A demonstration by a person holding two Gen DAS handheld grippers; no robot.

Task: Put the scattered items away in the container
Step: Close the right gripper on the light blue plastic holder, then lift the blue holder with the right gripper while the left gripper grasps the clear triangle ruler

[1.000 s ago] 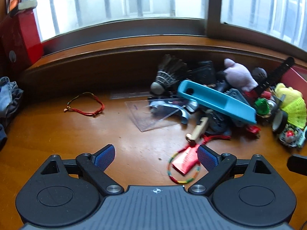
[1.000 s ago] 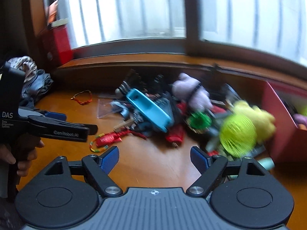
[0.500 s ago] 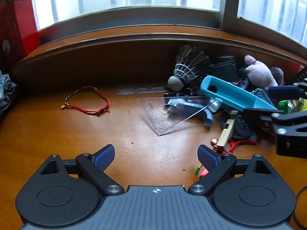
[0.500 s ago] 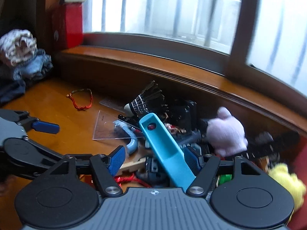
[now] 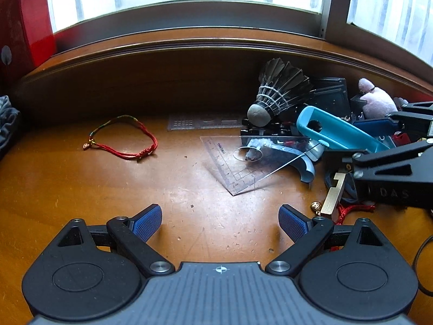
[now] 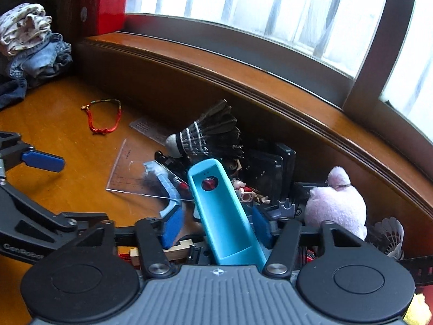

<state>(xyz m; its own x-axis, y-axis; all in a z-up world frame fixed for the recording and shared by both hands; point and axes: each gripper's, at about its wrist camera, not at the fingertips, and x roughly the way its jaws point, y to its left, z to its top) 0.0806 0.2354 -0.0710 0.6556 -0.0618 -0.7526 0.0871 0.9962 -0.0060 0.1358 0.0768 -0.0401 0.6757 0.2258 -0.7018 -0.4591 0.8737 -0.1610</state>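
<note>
A light-blue silicone case (image 6: 224, 216) leans on a pile of small items. My right gripper (image 6: 216, 228) straddles its lower half and its jaws are closing. The right pad sits at the case's edge, while a gap shows between the left pad and the case. My left gripper (image 5: 220, 224) stands open over bare wood with nothing between its fingers. The right gripper's fingers (image 5: 379, 127) also show at that view's right edge, beside the case (image 5: 338, 132). No container shows in these views.
The pile holds a black shuttlecock (image 5: 278, 94), a clear set square (image 5: 243, 162), a wooden piece (image 5: 334, 192), a pink plush (image 6: 335, 203) and a white shuttlecock (image 6: 392, 233). A red bracelet (image 5: 124, 140) lies apart at the left. Folded clothes (image 6: 29, 43) sit far left below a raised sill.
My right gripper swung left across the pile, came down over the blue case and narrowed its jaws. The left gripper drifted left, so the beaded loop and red tag left its view.
</note>
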